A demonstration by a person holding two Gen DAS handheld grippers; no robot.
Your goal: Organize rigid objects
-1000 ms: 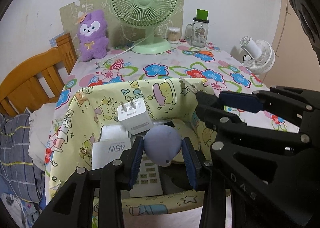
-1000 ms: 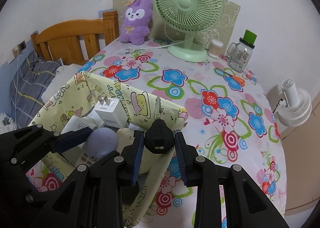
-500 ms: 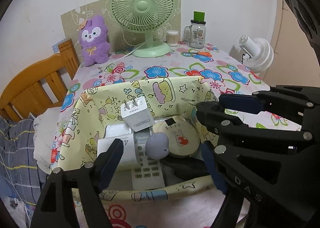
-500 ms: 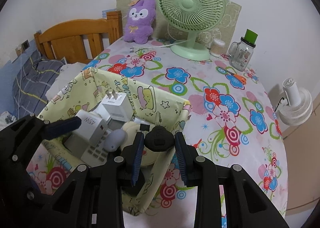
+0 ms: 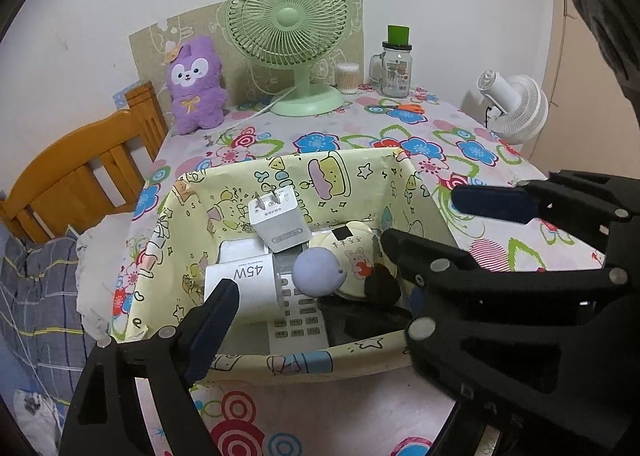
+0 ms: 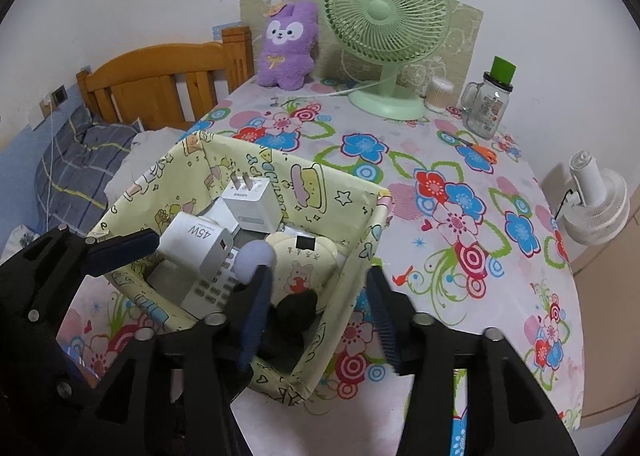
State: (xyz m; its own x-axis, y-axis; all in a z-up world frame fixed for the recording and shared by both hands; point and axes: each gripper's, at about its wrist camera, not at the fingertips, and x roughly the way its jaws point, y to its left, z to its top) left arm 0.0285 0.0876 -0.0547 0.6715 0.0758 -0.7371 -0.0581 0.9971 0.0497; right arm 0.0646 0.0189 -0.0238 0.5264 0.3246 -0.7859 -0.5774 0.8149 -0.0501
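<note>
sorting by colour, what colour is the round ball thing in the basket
Pale lavender ball, clearest in the left wrist view.

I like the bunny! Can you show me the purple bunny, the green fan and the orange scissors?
purple bunny (image 6: pixel 285 49), right wrist view, on its tummy.
green fan (image 6: pixel 380 9), right wrist view, on the hub of its grille.
orange scissors (image 6: pixel 485 151), right wrist view, on the orange handles.

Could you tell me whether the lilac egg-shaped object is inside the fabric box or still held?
Inside the fabric box: the lilac egg-shaped object rests on the remote, no pads touching it.
</note>
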